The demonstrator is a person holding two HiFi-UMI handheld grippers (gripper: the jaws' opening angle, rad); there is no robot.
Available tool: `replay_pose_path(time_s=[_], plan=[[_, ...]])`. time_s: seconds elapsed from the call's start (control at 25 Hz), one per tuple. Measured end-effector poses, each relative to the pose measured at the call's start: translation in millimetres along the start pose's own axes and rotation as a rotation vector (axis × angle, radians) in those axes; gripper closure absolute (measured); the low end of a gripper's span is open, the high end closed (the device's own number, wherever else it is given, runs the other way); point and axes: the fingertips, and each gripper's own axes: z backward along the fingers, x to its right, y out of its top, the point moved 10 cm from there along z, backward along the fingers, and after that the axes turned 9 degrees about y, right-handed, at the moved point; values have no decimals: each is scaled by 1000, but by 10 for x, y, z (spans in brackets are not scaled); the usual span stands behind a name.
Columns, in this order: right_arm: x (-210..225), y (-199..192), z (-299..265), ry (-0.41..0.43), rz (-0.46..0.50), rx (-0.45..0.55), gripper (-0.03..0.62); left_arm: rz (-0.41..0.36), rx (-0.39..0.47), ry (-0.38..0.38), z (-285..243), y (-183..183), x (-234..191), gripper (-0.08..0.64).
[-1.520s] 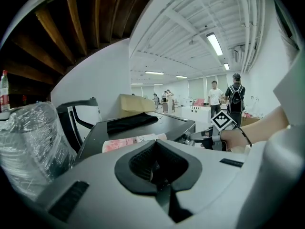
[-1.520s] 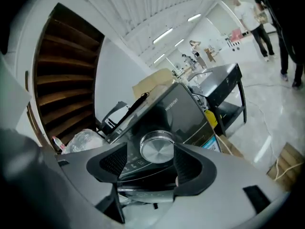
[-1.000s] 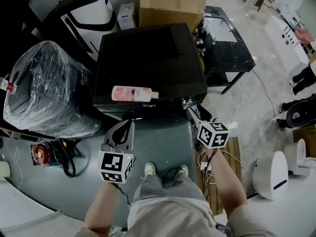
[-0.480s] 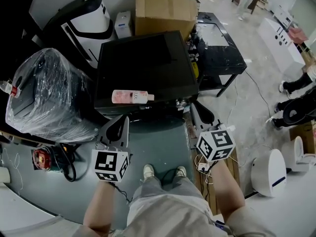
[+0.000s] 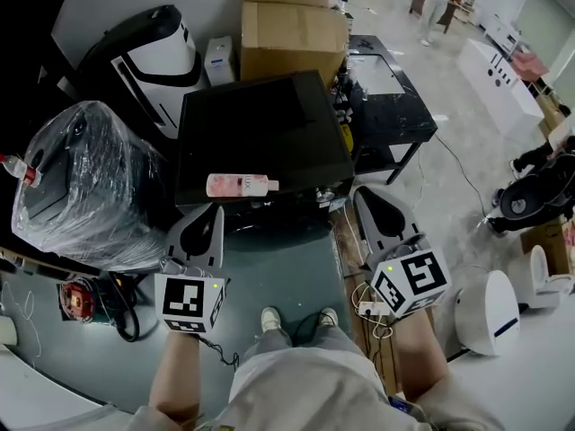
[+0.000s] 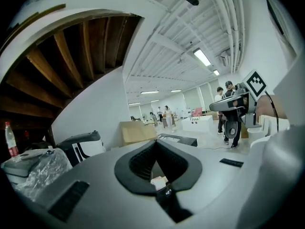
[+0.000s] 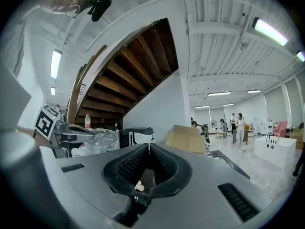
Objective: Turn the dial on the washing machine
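L gripper [image 5: 214,212] clenched, empty; R gripper [image 5: 364,196] jaws just closed on nothing. Washer [image 5: 260,124] dial not in sight; prob. stiff, slick: pinch across rim.

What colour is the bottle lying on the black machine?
The bottle is pink, with a pale cap; clearest in the head view.

Readable text: none you can make out | pink bottle [image 5: 241,185]: you see label print, too small to read
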Motion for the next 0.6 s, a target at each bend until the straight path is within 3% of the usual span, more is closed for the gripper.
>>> replay_pose_path(time_s=[0.2,0.44,0.6], plan=[[-193,338,135,-4,71,47,565,13,54,-4,143,210,-98,540],[-349,546,173,86,-23,136,565,19,98,-41,269,384,-141,540],[-471,613,151,91,12,150,565,26,101,-41,329,422,-177,540]])
